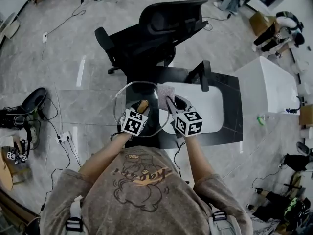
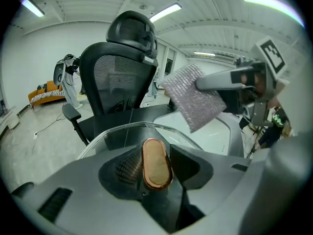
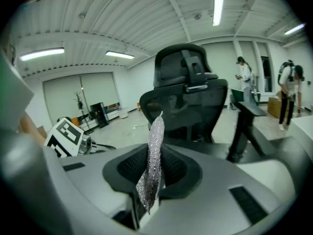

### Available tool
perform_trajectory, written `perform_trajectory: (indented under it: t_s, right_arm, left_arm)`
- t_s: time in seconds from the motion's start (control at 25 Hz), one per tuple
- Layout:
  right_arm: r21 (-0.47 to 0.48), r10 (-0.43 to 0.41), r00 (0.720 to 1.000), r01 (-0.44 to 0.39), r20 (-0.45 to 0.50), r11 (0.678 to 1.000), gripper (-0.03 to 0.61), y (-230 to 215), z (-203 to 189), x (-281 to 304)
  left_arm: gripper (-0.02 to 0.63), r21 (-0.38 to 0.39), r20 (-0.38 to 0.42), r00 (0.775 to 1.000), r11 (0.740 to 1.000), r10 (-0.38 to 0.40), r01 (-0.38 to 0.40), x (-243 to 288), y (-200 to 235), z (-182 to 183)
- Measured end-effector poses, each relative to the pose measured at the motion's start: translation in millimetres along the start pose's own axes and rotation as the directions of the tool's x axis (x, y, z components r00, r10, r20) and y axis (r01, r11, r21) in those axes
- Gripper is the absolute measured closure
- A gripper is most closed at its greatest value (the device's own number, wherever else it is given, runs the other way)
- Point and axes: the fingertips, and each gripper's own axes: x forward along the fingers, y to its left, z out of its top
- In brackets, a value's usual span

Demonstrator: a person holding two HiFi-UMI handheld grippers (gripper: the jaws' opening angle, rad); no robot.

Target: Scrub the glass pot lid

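Observation:
The glass pot lid (image 1: 129,99) is held up on edge over the left end of the black counter, its rim (image 2: 122,129) arching above my left gripper. My left gripper (image 1: 141,106) is shut on the lid's copper-coloured knob (image 2: 155,163). To its right my right gripper (image 1: 170,102) is shut on a silvery scrubbing pad (image 1: 165,95), held just beside the lid's right edge. In the right gripper view the scrubbing pad (image 3: 152,164) stands edge-on between the jaws. The left gripper view shows the scrubbing pad (image 2: 193,96) flat, pinched by the right gripper (image 2: 203,84).
A white sink basin (image 1: 208,106) is set in the black counter (image 1: 232,116), with a dark faucet (image 1: 204,75) behind it. A black office chair (image 1: 156,31) stands just beyond the counter. A white cabinet (image 1: 269,84) sits to the right. People stand far off at the right (image 3: 288,94).

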Motion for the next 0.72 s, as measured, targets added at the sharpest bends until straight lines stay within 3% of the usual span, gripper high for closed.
perform_trajectory:
  t_s: [0.16,0.32,0.4,0.56,0.64,0.72]
  right_arm:
    - [-0.147,0.208,0.974,-0.220,-0.091,0.964,0.493,28,20,68]
    - [-0.267,0.380,0.892,-0.438,-0.245,0.858,0.494,68,18,122]
    - [-0.317,0.447,0.822,-0.555,-0.354,0.770,0.494,89,7,141]
    - [-0.333,0.522,0.638,-0.756,-0.566,0.563,0.494,127,-22,157]
    - [-0.281,0.549,0.550,-0.820,-0.630,0.498,0.494,143,-35,157]
    - [-0.250,0.556,0.484,-0.860,-0.676,0.444,0.494,157,-49,158]
  left_arm:
    - [0.423,-0.027,-0.010,1.000,1.000,0.009,-0.009,2,0,-2]
    - [0.423,-0.049,-0.012,1.000,0.999,0.020,-0.021,4,-1,-4]
    - [0.423,-0.062,-0.009,0.999,0.998,0.030,-0.031,3,-1,-4]
    - [0.423,-0.086,0.004,0.998,0.995,0.055,-0.054,3,2,-4]
    - [0.423,-0.090,0.010,0.998,0.994,0.063,-0.062,3,2,-5]
    - [0.423,-0.089,0.013,0.997,0.993,0.075,-0.074,2,3,-6]
